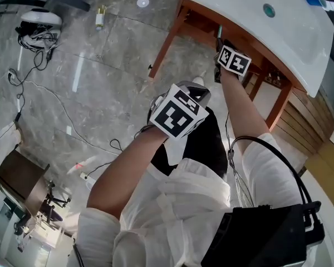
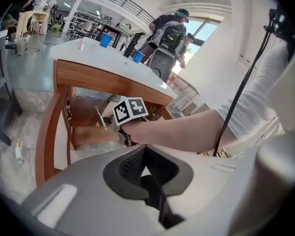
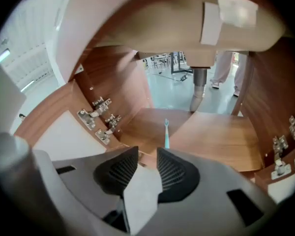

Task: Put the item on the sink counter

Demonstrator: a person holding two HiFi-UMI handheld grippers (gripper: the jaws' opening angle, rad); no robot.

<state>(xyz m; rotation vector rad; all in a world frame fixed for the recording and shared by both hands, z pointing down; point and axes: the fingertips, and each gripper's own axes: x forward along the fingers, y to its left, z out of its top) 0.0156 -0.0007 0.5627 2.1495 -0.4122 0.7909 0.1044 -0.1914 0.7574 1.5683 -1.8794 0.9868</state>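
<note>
Hovering w/ jaws apart, empty, right gripper (image 3: 147,151); toothbrush (image 3: 166,133) just ahead at frame centre, lengthwise along its jaws, on wooden shelf (image 3: 221,136).

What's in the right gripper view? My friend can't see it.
The right gripper, jaws apart, looks into a wooden cabinet under a sink, with a thin teal toothbrush just past its tips. A grey drain pipe hangs behind, and metal hinges line the left wall.

Bright daylight, blown-out highlights, strong fisheye warping, dark vignetted corners; near foreground blurred
</note>
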